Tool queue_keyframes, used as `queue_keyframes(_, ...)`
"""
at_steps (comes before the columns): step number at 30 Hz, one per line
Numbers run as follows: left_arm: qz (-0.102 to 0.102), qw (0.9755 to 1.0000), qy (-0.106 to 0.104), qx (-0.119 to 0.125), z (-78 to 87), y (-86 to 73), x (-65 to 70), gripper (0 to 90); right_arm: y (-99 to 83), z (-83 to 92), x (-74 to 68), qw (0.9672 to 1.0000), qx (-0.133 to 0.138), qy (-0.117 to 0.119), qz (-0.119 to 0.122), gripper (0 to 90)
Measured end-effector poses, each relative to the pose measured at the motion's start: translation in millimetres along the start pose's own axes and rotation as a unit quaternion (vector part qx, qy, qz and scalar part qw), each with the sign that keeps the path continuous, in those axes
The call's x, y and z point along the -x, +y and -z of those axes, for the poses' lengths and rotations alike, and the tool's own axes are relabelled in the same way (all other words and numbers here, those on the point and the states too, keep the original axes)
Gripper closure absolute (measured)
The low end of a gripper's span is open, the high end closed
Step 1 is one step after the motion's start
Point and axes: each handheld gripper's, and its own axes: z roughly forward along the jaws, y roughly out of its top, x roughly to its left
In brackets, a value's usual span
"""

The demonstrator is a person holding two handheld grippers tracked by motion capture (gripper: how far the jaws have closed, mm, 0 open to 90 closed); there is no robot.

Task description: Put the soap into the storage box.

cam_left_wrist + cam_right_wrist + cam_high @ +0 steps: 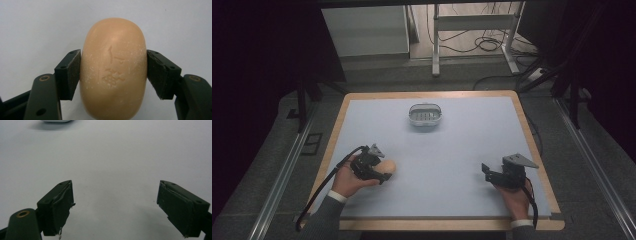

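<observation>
Peach-coloured oval soap bar (113, 70) sits clamped in my left gripper (379, 172) near the table's (462, 150) left edge, open surface ahead. Left gripper view reveals its stamped mark. My right gripper (115, 207) gapes wide, holding nothing.

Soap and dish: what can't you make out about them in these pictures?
- Soap, left gripper view: near end cut off by the bottom edge; stamped mark too faint to read.
- Soap, high view: partly hidden by the left gripper.
- Dish, high view: too small to show contents; right gripper view: cut off by the top edge.

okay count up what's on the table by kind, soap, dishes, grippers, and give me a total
Soap bar: 1
Soap dish: 1
Grippers: 2, the left gripper shut on the soap bar, the right gripper open
Total: 4
</observation>
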Motion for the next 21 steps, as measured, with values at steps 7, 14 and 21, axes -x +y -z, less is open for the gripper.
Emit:
queue_keyframes(7, 0.003, 0.9999, 0.003, 0.015, 9.2, 4.5, -4.3, 32.3, -0.1, 0.4, 0.1, 1.0000, 0.001, 0.001, -0.002, 14.1)
queue_keyframes(14, 0.002, 0.9998, 0.005, 0.021, 14.1, 6.9, -4.4, 32.3, -0.1, 0.1, -0.1, 1.0000, 0.001, -0.001, 0.000, 14.1)
queue_keyframes(21, 0.000, 0.9996, 0.008, 0.026, 18.4, 10.6, -4.9, 32.3, -0.1, -0.1, -0.2, 1.0000, 0.001, -0.001, 0.001, 14.1)
